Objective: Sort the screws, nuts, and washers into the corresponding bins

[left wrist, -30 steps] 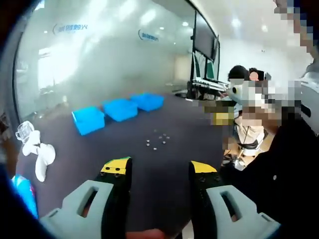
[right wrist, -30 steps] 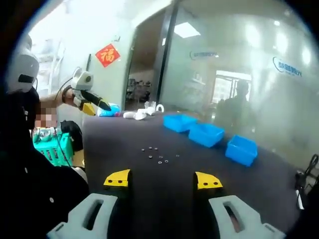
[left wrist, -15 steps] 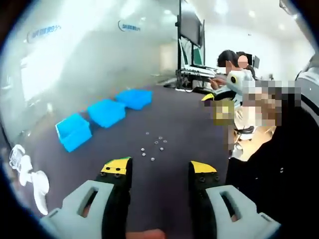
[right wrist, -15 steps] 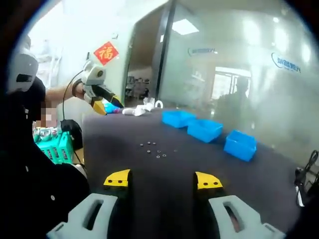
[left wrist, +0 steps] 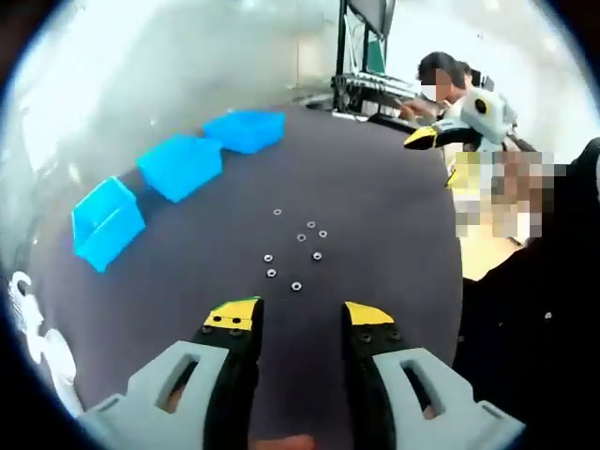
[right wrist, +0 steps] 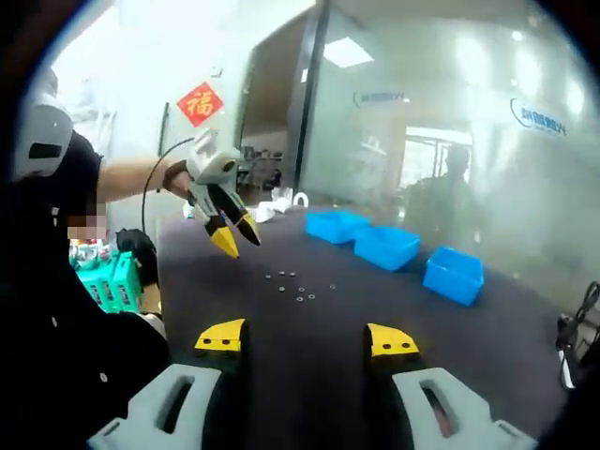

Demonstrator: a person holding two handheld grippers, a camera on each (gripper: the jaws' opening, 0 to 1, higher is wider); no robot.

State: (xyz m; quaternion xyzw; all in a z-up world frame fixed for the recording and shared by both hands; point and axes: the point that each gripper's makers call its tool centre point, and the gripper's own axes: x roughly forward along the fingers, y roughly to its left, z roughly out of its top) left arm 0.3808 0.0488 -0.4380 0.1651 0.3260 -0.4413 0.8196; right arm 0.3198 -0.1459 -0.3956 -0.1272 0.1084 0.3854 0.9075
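Your left gripper (right wrist: 235,241) has swung down over the small metal fasteners (left wrist: 295,248); both grippers open, empty, right gripper (right wrist: 305,338) near.

Dark table (left wrist: 375,216): three blue bins (left wrist: 178,164), scattered hardware (left wrist: 296,253).

The left gripper (left wrist: 299,317) tilts downward, jaws apart and holding nothing. The right gripper (right wrist: 306,339) is level, jaws likewise spread.

Grey tool (left wrist: 298,319) jaws, yellow tips; black sleeve (right wrist: 80,169)
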